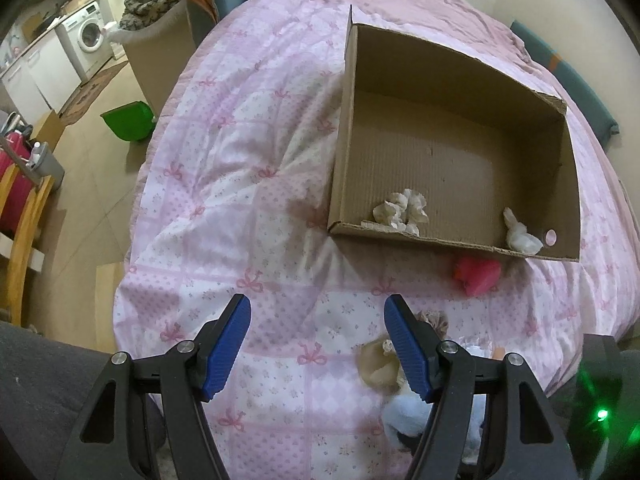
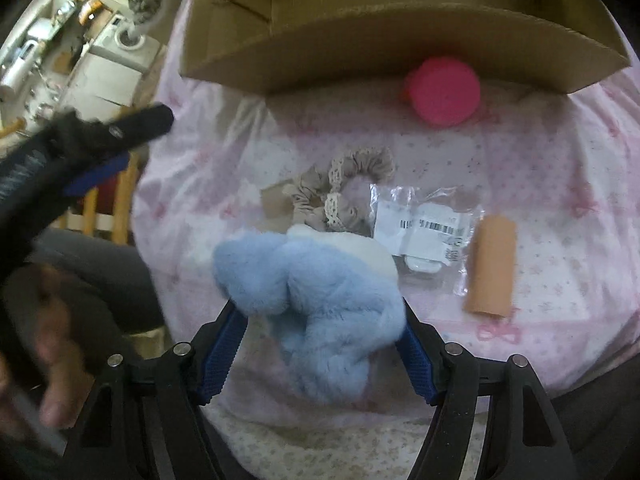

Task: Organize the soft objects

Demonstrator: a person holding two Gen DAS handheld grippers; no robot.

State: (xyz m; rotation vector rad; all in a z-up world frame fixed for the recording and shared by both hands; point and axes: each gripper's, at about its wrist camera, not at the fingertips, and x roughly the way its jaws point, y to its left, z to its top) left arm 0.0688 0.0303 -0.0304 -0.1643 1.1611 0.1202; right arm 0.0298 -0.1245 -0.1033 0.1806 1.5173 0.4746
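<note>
Between the right gripper's (image 2: 320,344) spread jaws sits a fluffy pale-blue plush toy (image 2: 320,304), unclamped; ahead of the left gripper's (image 1: 318,344) parted jaws lies an open brown cardboard box (image 1: 456,240).

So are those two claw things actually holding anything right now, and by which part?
The left gripper is open and empty. The right gripper straddles the fluffy blue plush, jaws wide, at its lower end; a firm grip cannot be told.

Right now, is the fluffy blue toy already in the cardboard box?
No. The blue toy lies on the pink bedcover, outside the cardboard box, between the right gripper fingers.
</note>
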